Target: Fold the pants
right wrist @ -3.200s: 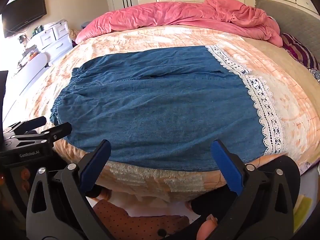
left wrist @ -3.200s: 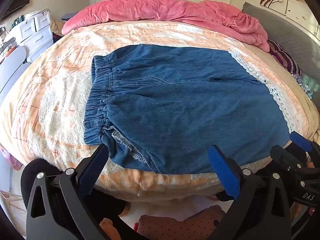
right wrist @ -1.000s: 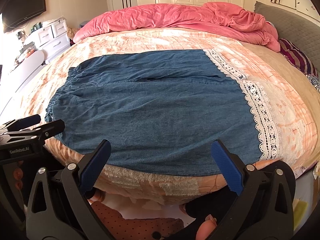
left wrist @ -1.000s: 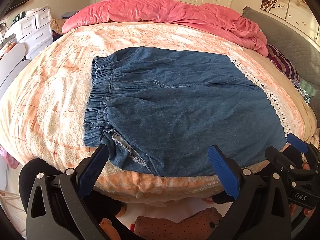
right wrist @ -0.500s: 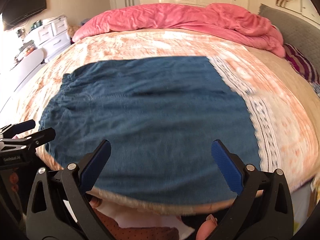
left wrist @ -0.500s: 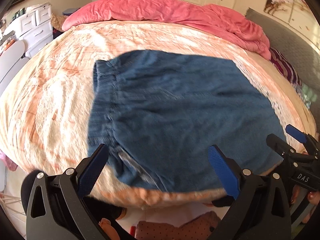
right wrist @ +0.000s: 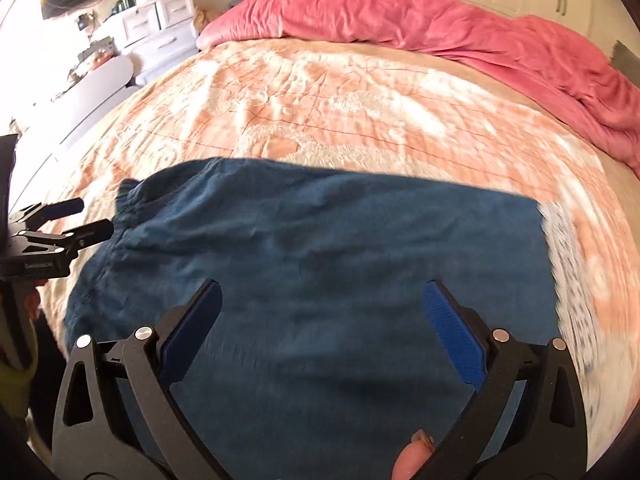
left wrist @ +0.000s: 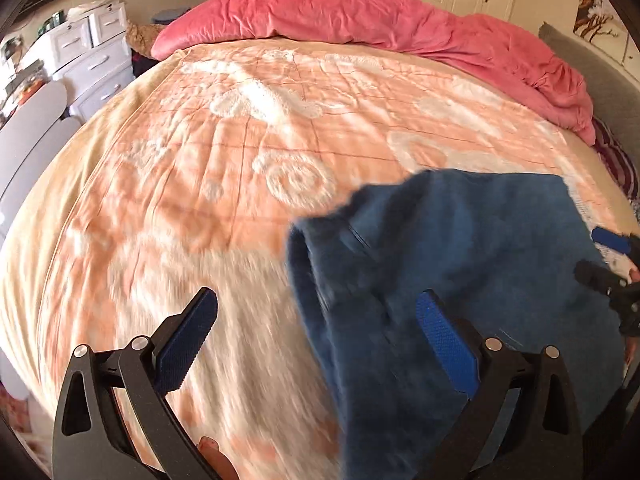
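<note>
Denim-blue pants [right wrist: 320,272] lie spread flat on the bed [right wrist: 340,92], near its front edge, over a peach and white fleecy blanket [left wrist: 200,160]. In the right wrist view the elastic waistband [right wrist: 128,200] sits at the left end of the garment and a white lace trim [right wrist: 568,280] runs down its right end; much of this trim is smeared by motion blur. The right tongs [right wrist: 320,320] hover over the middle of the pants with both blue pads spread wide apart and nothing between them. A fingertip [right wrist: 412,460] of the person shows at the bottom edge, beneath the tongs. The left tongs [left wrist: 316,336] are likewise wide open and empty; one blue pad sits over bare blanket and the other over the waistband end of the denim, so the gathered edge of the pants [left wrist: 460,280] falls between them in the picture. Whether either pad touches the cloth cannot be told through the blur. Each pair of tongs also appears at the edge of the other's view, the left one [right wrist: 68,220] just beside the waistband. A crumpled pink duvet [left wrist: 380,24] is heaped along the far side of the bed, and white drawers [left wrist: 92,52] stand at the far left of the room.
</note>
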Demonstrator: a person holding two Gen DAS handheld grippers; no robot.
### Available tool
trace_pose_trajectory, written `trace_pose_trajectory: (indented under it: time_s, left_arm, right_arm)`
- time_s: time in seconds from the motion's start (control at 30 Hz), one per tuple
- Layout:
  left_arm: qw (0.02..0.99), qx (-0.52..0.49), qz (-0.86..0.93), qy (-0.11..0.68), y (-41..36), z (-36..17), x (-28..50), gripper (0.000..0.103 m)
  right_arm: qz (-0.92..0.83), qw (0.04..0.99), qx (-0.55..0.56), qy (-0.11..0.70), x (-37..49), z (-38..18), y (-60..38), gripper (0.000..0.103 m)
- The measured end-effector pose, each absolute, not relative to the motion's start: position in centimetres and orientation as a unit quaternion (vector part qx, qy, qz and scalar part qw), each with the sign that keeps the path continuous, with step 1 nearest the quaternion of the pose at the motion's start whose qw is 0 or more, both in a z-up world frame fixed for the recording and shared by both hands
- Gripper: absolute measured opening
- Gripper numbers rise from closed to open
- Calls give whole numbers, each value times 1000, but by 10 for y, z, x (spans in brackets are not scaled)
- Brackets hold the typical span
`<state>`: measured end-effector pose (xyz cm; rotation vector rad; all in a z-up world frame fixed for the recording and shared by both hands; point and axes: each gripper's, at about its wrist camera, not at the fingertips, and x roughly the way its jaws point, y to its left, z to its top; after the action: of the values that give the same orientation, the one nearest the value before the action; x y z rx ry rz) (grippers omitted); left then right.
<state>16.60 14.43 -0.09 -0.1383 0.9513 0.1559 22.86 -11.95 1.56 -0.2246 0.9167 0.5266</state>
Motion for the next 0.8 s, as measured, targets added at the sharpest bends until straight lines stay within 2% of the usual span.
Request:
trace_pose_trajectory:
  time_s: [0.23, 0.27, 0.3, 0.33, 0.4, 0.47, 0.57, 0.7, 0.77, 0.8]
  left_arm:
    - [884, -91, 17, 458, 156, -23, 203, 96]
    - [885, -102, 2, 455, 157, -25, 207, 81]
    - [883, -110, -10, 457, 156, -27, 211, 62]
    - [880, -117, -16, 460, 157, -31, 215, 59]
    - [883, -110, -12, 457, 156, -33, 219, 41]
    - [886, -103, -27, 451, 152, -32, 218, 34]
    - [894, -107, -42, 432, 151, -27, 212, 29]
    - [909, -97, -40, 402, 148, -15, 198, 28]
    - [920, -90, -38, 380, 145, -5, 189, 28]
    - [924, -86, -37, 371, 144, -1, 185, 28]
  right_arm:
    - [287, 832, -149, 451, 282, -2, -88, 95]
    - [291, 829, -155, 451, 288, -4, -84, 95]
    - [296, 826, -162, 451, 293, -5, -80, 95]
    - [302, 822, -169, 452, 299, -7, -76, 95]
    - [307, 816, -182, 455, 310, -10, -69, 95]
    - [320, 807, -191, 458, 318, -11, -62, 95]
    - [344, 795, -191, 462, 326, -12, -53, 95]
    - [380, 775, -220, 454, 329, -11, -35, 94]
    - [396, 762, -239, 453, 330, -12, -26, 82]
    - [400, 757, -252, 451, 330, -13, -21, 80]
